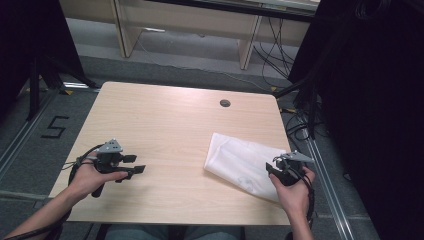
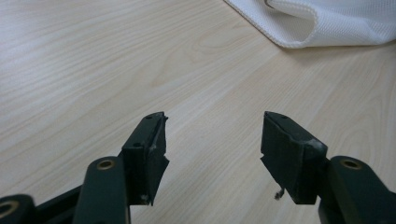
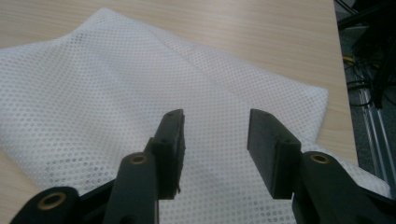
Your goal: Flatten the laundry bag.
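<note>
The right gripper (image 3: 215, 135) fingers stand wide apart, empty, just above the white mesh fabric bag (image 3: 116, 107). The left gripper (image 2: 212, 140) fingers gape, empty, over the pale wooden worktop (image 2: 93, 70).

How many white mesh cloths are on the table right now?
1. The white mesh cloth lies folded on the table's right side, under the open right gripper; the open left gripper is well apart from it.
</note>
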Available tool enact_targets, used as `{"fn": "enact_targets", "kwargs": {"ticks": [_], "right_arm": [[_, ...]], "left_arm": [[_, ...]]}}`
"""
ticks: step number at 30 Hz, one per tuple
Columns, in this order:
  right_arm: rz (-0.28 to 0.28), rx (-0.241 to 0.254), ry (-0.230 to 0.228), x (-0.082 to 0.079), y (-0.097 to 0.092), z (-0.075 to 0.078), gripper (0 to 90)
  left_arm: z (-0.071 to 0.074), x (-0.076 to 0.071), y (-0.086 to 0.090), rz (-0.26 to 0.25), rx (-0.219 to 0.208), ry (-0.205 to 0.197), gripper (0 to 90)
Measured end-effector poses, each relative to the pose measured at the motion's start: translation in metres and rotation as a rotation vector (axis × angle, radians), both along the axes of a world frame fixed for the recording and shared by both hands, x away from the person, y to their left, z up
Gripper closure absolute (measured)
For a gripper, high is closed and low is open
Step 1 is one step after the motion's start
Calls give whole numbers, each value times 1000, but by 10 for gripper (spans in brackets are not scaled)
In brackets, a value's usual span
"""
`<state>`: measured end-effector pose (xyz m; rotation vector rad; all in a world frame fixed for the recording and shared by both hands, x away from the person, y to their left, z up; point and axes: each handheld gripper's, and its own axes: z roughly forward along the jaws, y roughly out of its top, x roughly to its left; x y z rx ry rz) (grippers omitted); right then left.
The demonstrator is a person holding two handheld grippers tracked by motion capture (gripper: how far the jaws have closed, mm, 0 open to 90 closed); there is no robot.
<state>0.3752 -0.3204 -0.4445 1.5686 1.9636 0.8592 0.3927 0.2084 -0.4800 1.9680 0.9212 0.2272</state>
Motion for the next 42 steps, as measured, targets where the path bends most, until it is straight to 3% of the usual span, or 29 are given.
{"fn": "enact_targets", "kwargs": {"ticks": [3,4,5,7,9,12,13,14,15,17,18,19,20,23,24,25,26,28,29,31,34,35,37,38,40,41,42], "right_arm": [[-21,-4,10,0,-4,-2,562],[6,-38,-29,2,-9,-6,562],[-15,5,-29,2,-8,-8,562],[-20,20,-25,2,-9,-10,574],[-55,41,27,-1,-10,-7,584],[-93,25,8,0,-17,-5,588],[-80,-2,-3,2,-22,-5,591],[-106,6,36,2,-32,-6,595],[-106,6,36,2,-32,-6,595],[-69,-8,112,5,-42,-13,642],[-58,-19,104,5,-43,-16,649],[-93,3,134,5,-41,-16,670],[-70,-11,121,6,-41,-14,694],[-71,-38,108,6,-42,-11,751],[-81,-46,139,7,-42,-10,794],[-86,-45,122,8,-43,-14,797],[-115,-27,164,7,-42,-14,799],[-170,3,182,5,-40,-15,780],[-144,-18,189,6,-45,-15,760],[-171,-48,151,6,-48,-17,701],[-194,-27,148,6,-49,-16,645],[-234,-12,154,8,-48,-17,591],[-232,-27,154,10,-50,-19,566],[-189,-53,164,16,-55,-24,519],[-180,-53,174,18,-56,-27,495],[-219,-28,191,20,-52,-30,478],[-253,-7,252,22,-48,-34,460]], "left_arm": [[1,1,-4,-6,7,-10,388],[1,2,-5,-7,6,-13,384],[0,3,-7,-19,9,-16,382],[-1,4,-8,-27,27,-18,374],[-2,4,-7,-35,33,-10,374],[-4,3,-4,-33,32,-19,377],[-4,2,-3,-31,32,-18,379],[-3,2,-2,-34,33,-19,380],[-3,2,-2,-34,33,-19,380],[-4,3,-4,-44,39,-19,379],[-4,3,-4,-44,39,-19,379],[-5,4,-6,-49,53,-26,379],[-5,5,-6,-61,55,-17,379],[-6,5,-8,-49,47,-12,379],[-6,6,-8,-56,55,-4,378],[-6,6,-8,-58,61,-11,378],[-7,6,-8,-56,60,-17,379],[-6,6,-7,-50,62,-30,378],[-6,6,-7,-50,62,-30,378],[-6,5,-6,-48,61,-27,378],[-6,6,-5,-52,70,-29,378],[-6,6,-6,-56,62,-23,378],[-7,6,-7,-56,58,-24,378],[-8,6,-7,-54,57,-23,378],[-8,6,-8,-50,55,-12,378],[-8,6,-8,-52,58,-16,378],[-8,6,-7,-58,69,-21,378]]}}
